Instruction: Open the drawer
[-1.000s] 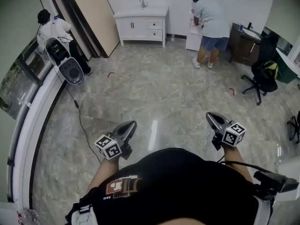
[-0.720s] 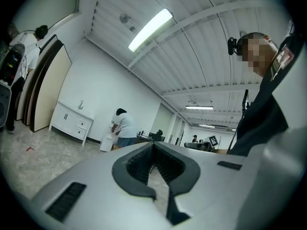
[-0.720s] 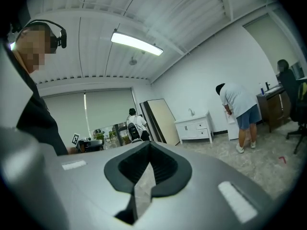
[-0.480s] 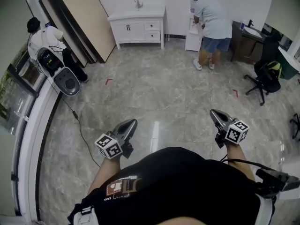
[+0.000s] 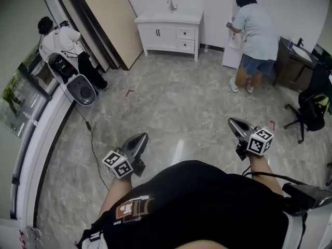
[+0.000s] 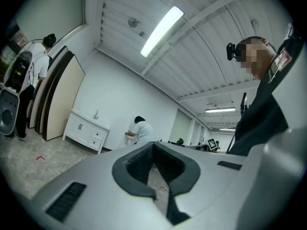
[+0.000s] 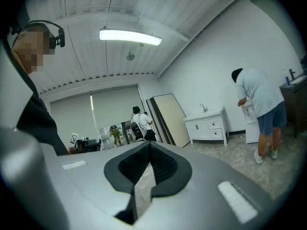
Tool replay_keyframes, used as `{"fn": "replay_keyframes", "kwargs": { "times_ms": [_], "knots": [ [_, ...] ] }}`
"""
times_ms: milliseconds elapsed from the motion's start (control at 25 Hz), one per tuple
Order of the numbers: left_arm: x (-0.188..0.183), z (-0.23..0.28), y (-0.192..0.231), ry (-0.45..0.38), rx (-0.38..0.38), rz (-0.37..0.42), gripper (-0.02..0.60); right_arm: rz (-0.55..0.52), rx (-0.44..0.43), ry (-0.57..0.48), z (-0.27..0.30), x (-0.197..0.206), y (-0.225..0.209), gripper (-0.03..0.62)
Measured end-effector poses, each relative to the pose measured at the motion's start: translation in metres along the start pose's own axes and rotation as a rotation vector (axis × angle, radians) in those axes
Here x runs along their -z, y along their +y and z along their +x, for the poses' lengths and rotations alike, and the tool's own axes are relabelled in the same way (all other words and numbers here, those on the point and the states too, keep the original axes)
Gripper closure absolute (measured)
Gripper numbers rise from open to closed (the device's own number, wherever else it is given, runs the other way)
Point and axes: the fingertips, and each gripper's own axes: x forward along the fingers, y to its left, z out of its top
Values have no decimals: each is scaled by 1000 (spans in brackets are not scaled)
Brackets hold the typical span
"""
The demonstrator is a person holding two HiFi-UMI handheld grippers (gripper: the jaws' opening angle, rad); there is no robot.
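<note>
Well, nothing of the job is done yet, as far as I can judge. The person wearing the rig is standing out on the open marble floor [image 5: 171, 102], holding the left gripper [image 5: 141, 138] and the right gripper [image 5: 233, 123] in front of the body, both aiming toward the far wall. The jaws of each gripper are lying together with nothing between them. Each gripper's own view is showing only the room beyond its closed tips.

The drawer is sitting well apart from both of them. A white vanity cabinet [image 5: 155, 34] with a faucet [image 5: 170, 4] on top is standing against the far wall. Its right half is carrying two stacked drawers, the upper drawer [image 5: 185, 33] and the lower drawer [image 5: 185, 43]. Both are looking pushed in flush with the front, and I cannot tell which one is meant.

A person in a light shirt [image 5: 255, 32] is bending at a narrow white unit just to the right of the cabinet. Another person in white [image 5: 61, 39] is working by the leaning boards [image 5: 106, 19] on the left.

So the whole task is waiting: crossing the floor, getting jaws onto a drawer pull, and drawing it out. The pulls are too small from here to say how they will take a grip.
</note>
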Motion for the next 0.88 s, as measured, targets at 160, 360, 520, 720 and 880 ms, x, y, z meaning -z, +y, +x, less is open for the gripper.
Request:
{"fn": "replay_keyframes", "kwargs": {
  "times_ms": [160, 360, 520, 720, 880],
  "knots": [
    [-7, 45, 25, -43, -72, -19, 594, -22, -82, 12, 44, -33, -55, 597],
    [-4, 78, 52, -30, -108, -25, 594, -11, -154, 44, 102, -41, -92, 597],
    [-18, 73, 103, -40, -157, -33, 594, -11, -172, 78, 154, -38, -103, 597],
    [-46, 74, 195, -50, -132, -54, 595, -5, -130, 82, 247, -49, -111, 597],
    [-96, 70, 279, -39, -100, -34, 594, -41, -138, 70, 338, -73, -89, 597]
  ]
}}
